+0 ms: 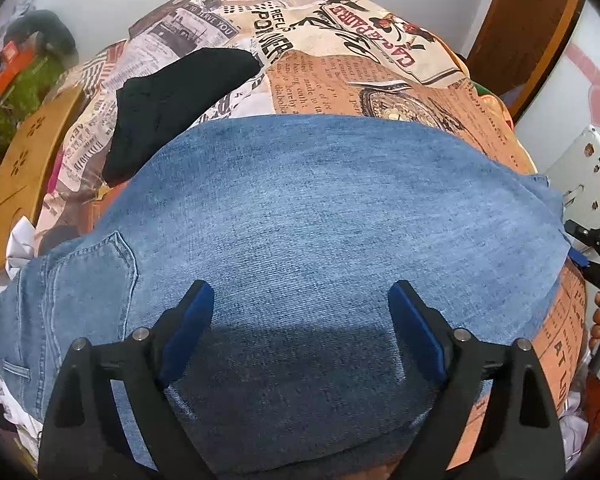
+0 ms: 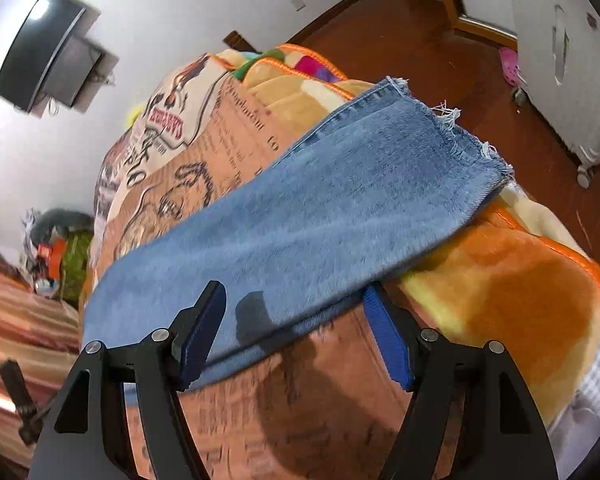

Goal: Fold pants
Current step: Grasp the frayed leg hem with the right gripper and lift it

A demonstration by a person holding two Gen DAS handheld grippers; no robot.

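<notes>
Big bed (image 1: 380,80) under a newsprint-patterned cover, an orange blanket (image 2: 520,288) at its edge, a black garment (image 1: 172,104) beyond. Blue jeans (image 1: 320,208) lie flat across the bed; only the right wrist view shows their frayed hem (image 2: 460,120). Left gripper (image 1: 300,300) and right gripper (image 2: 296,300) hover, jaws wide, holding nothing.

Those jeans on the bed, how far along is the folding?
Done: the jeans lie flat in one long strip, legs apparently stacked, frayed hems together. In hand: nothing; the left tongs and right tongs both stand open. Left: the crosswise folds.
</notes>
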